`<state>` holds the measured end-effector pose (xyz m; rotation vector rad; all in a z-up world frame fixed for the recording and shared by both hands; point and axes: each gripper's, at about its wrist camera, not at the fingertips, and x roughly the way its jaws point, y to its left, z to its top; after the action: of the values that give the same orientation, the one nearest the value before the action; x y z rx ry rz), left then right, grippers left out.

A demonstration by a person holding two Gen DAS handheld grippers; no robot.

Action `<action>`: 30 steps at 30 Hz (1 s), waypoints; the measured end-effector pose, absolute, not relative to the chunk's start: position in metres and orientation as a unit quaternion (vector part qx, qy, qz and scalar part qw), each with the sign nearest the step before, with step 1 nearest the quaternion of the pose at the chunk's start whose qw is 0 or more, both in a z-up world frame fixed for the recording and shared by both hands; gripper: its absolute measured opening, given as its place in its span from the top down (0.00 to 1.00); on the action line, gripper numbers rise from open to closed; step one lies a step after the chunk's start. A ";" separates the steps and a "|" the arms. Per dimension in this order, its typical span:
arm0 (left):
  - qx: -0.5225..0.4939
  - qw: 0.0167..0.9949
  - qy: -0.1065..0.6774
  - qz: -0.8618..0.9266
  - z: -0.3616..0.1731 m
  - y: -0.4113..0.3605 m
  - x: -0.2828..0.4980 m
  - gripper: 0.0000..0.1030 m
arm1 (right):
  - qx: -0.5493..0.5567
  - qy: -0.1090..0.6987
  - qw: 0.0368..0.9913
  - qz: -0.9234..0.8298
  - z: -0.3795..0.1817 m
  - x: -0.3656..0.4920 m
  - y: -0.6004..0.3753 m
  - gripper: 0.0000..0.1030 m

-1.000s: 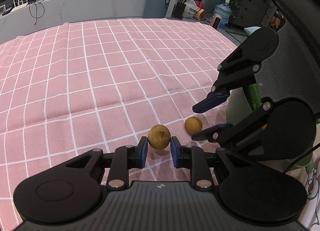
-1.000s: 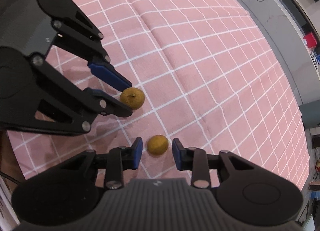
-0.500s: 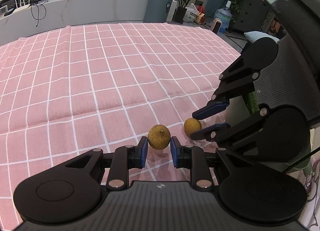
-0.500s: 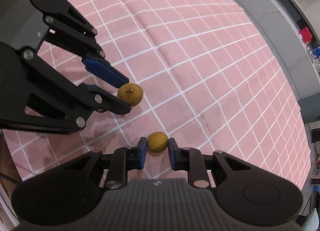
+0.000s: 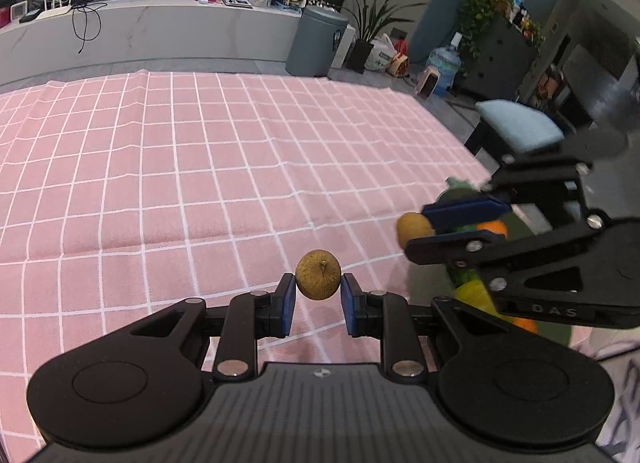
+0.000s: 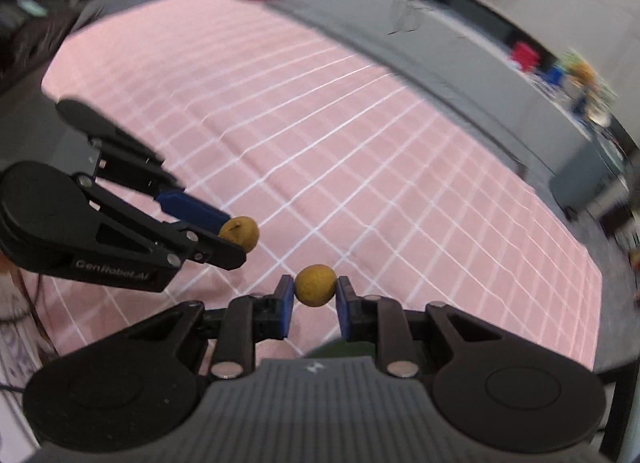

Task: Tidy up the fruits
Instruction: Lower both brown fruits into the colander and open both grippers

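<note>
Frame centre, L view: stemmed brown fruit [image 5: 318, 274] is clamped by left gripper [image 5: 318, 297], off the pink grid cloth [image 5: 200, 167]. R view centre: smaller round fruit [image 6: 315, 285] is pinched by right gripper [image 6: 313, 305]. Grey bin [image 5: 317, 41] seen upper centre, beyond cloth.

two markings can be read, both on claw bodies. in the right wrist view, "genrobot.ai" is printed in pale letters on the black side plate of the left claw [image 6: 234, 237]. in the left wrist view, the letters "d a s" stand on the dark arm of the right claw [image 5: 430, 229].
</note>
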<state>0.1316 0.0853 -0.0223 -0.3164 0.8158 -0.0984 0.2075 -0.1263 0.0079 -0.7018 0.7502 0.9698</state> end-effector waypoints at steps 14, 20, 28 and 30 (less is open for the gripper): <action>-0.132 0.910 0.372 -0.126 0.014 0.017 0.140 0.74 | -0.133 0.345 0.875 0.313 0.030 0.184 -0.242 0.82; -0.124 0.900 0.387 -0.156 0.009 -0.009 0.148 0.74 | -0.090 0.363 0.891 0.258 0.015 0.180 -0.278 0.82; -0.068 0.891 0.413 -0.174 -0.003 -0.046 0.153 0.74 | -0.074 0.388 0.888 0.236 -0.013 0.181 -0.291 0.82; -0.050 0.890 0.418 -0.177 -0.005 -0.056 0.155 0.74 | -0.079 0.390 0.887 0.232 -0.017 0.181 -0.290 0.82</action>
<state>0.1550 -0.0555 -0.0046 -0.1044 0.8673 -0.3678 0.1807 -0.2903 -0.0173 -0.1640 0.8115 0.4833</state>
